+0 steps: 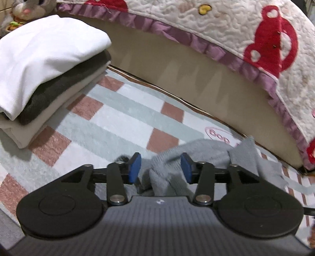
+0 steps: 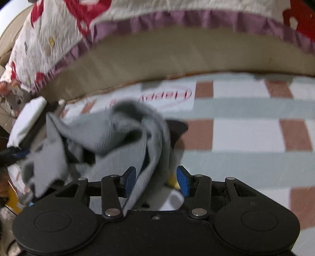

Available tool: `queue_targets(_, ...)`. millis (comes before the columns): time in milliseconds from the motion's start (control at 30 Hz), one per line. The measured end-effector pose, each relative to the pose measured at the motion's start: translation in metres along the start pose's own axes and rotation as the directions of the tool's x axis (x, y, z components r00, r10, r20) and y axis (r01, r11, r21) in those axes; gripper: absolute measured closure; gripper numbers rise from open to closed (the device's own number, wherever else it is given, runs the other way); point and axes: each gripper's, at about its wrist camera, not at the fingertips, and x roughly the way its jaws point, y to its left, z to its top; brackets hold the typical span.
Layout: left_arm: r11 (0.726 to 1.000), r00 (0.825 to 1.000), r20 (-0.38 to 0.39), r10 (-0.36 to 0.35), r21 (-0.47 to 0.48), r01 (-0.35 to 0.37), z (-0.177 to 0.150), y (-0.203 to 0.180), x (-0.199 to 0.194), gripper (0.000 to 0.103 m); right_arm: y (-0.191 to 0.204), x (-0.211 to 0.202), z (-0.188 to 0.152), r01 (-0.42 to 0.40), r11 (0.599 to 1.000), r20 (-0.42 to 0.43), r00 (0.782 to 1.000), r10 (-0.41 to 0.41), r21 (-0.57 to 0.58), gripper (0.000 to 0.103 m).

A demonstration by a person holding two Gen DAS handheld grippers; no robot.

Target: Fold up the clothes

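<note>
Left claw (image 1: pixel 160 167): blue pads (image 1: pixel 135 167) stand apart, a bunched ridge of the grey knit garment (image 1: pixel 208 155) lying between them. Cloth seems to touch neither pad; nothing is clamped. From the claw the garment trails off toward 2 o'clock over the checked rug (image 1: pixel 122 118), blurred at its far end.

Right claw (image 2: pixel 156 181): blue pads (image 2: pixel 182 183) likewise apart. A fold of the same grey garment (image 2: pixel 122 135) hangs down through the gap, close against the 9 o'clock pad; whether it touches that pad cannot be told. The 3 o'clock pad is clear of cloth. Garment is crumpled and lifted off the rug (image 2: pixel 246 137), spreading from the claw toward 10 o'clock, where the other gripper's pale body (image 2: pixel 29 118) shows at the edge of the cloth.

Outward, left view: at 10 o'clock a pile of folded clothes (image 1: pixel 45 65) rests on the rug, white on top, dark grey under it, beige at the bottom. Behind the pile, at 11 o'clock, a grey plush toy (image 1: pixel 29 7).

From 12 to 3 o'clock, a beige bed side (image 1: pixel 177 74), with a white quilt (image 1: pixel 226 29) bearing red shapes and a purple frill hanging over it.

Right view: same bed side (image 2: pixel 177 55) and quilt (image 2: pixel 49 39) across 12 o'clock; a pink oval print with lettering (image 2: pixel 173 96) on the rug just beyond the garment.
</note>
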Motion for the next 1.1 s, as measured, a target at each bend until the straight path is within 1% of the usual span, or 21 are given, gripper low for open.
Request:
queue_targets(67, 0.999, 0.999, -0.03, -0.011, 0.046, 0.013, -0.004, -0.002, -0.001, 0.057, 0.002, 0.011, -0.009, 0.02, 1.0, -0.006, 1.0, -0.02, -0.02, 0.052)
queue_targets(100, 0.997, 0.999, -0.045, -0.013, 0.072, 0.016, -0.006, -0.003, -0.001, 0.05, 0.003, 0.015, -0.012, 0.02, 1.0, -0.013, 1.0, -0.021, -0.02, 0.052)
queue_targets(200, 0.989, 0.996, -0.091, -0.015, 0.148, 0.028, -0.013, -0.007, 0.001, 0.037, 0.002, 0.015, -0.013, -0.01, 1.0, 0.009, 1.0, 0.01, -0.004, 0.052)
queue_targets(300, 0.974, 0.991, -0.136, -0.013, 0.223, 0.043, -0.02, -0.011, 0.002, 0.035, -0.001, 0.016, -0.013, -0.024, 1.0, 0.006, 1.0, 0.024, 0.013, 0.052)
queue_targets(367, 0.98, 0.989, -0.143, -0.025, 0.193, 0.053, -0.02, -0.009, 0.009, 0.035, -0.002, 0.02, -0.015, 0.002, 0.999, 0.01, 1.0, -0.002, 0.039, 0.052)
queue_targets(433, 0.988, 0.984, -0.166, -0.067, 0.127, 0.089, -0.019, -0.005, 0.019, 0.035, -0.009, 0.016, -0.018, 0.015, 0.991, 0.097, 0.995, -0.028, 0.136, 0.052)
queue_targets(467, 0.989, 0.979, -0.182, -0.087, 0.098, 0.106, -0.019, -0.003, 0.023, 0.035, -0.018, 0.011, -0.02, -0.032, 0.972, 0.16, 0.987, -0.006, 0.234, 0.052)
queue_targets(500, 0.99, 0.974, -0.201, -0.103, 0.075, 0.12, -0.02, -0.002, 0.028, 0.035, -0.028, 0.009, -0.023, -0.098, 0.933, 0.206, 0.978, 0.026, 0.345, 0.056)
queue_targets(533, 0.99, 0.97, -0.216, -0.11, 0.06, 0.126, -0.022, -0.002, 0.032, 0.035, -0.034, 0.01, -0.025, -0.111, 0.906, 0.223, 0.975, 0.018, 0.409, 0.062)
queue_targets(567, 0.991, 0.97, -0.218, -0.107, 0.062, 0.123, -0.024, -0.003, 0.034, 0.035, -0.033, 0.011, -0.026, -0.075, 0.904, 0.219, 0.975, -0.021, 0.421, 0.074)
queue_targets(633, 0.99, 0.974, -0.204, -0.1, 0.08, 0.119, -0.025, -0.006, 0.034, 0.041, -0.025, 0.016, -0.027, -0.048, 0.934, 0.201, 0.979, -0.026, 0.354, 0.079)
queue_targets(700, 0.988, 0.979, -0.185, -0.089, 0.11, 0.111, -0.027, -0.01, 0.033, 0.094, -0.021, 0.021, -0.029, -0.097, 0.941, 0.184, 0.982, 0.038, 0.323, 0.08)
queue_targets(733, 0.984, 0.983, -0.165, -0.077, 0.144, 0.101, -0.027, -0.014, 0.03, 0.094, -0.018, 0.024, -0.03, -0.114, 0.943, 0.165, 0.984, 0.064, 0.313, 0.078)
queue_targets(800, 0.977, 0.993, -0.114, -0.035, 0.205, 0.058, -0.026, -0.02, 0.024, 0.094, -0.009, 0.027, -0.032, -0.077, 0.96, 0.14, 0.989, 0.04, 0.269, 0.075)
queue_targets(833, 0.972, 0.997, -0.083, -0.006, 0.235, 0.026, -0.026, -0.024, 0.022, 0.094, -0.005, 0.029, -0.032, -0.038, 0.97, 0.133, 0.991, 0.006, 0.241, 0.07)
queue_targets(867, 0.966, 0.998, -0.056, 0.018, 0.26, -0.003, -0.026, -0.026, 0.02, 0.094, -0.002, 0.032, -0.033, 0.019, 0.975, 0.124, 0.991, -0.047, 0.222, 0.056)
queue_targets(900, 0.962, 0.999, -0.04, 0.029, 0.273, -0.017, -0.025, -0.028, 0.019, 0.093, -0.002, 0.035, -0.034, 0.048, 0.974, 0.119, 0.99, -0.076, 0.22, 0.05)
queue_targets(967, 0.969, 0.998, -0.069, -0.007, 0.246, 0.024, -0.022, -0.028, 0.022, 0.09, -0.008, 0.04, -0.034, 0.023, 0.968, 0.145, 0.988, -0.06, 0.248, 0.05)
queue_targets(1033, 0.98, 0.991, -0.13, -0.033, 0.19, 0.057, -0.022, -0.023, 0.032, 0.072, -0.013, 0.045, -0.031, 0.001, 0.962, 0.168, 0.985, -0.049, 0.273, 0.05)
queue_targets(1067, 0.984, 0.987, -0.156, -0.035, 0.168, 0.061, -0.023, -0.021, 0.037, 0.049, -0.013, 0.048, -0.028, -0.002, 0.966, 0.174, 0.984, -0.045, 0.26, 0.054)
queue_targets(1100, 0.987, 0.984, -0.177, -0.03, 0.152, 0.058, -0.024, -0.019, 0.042, 0.038, -0.012, 0.05, -0.024, -0.004, 0.97, 0.179, 0.983, -0.041, 0.242, 0.078)
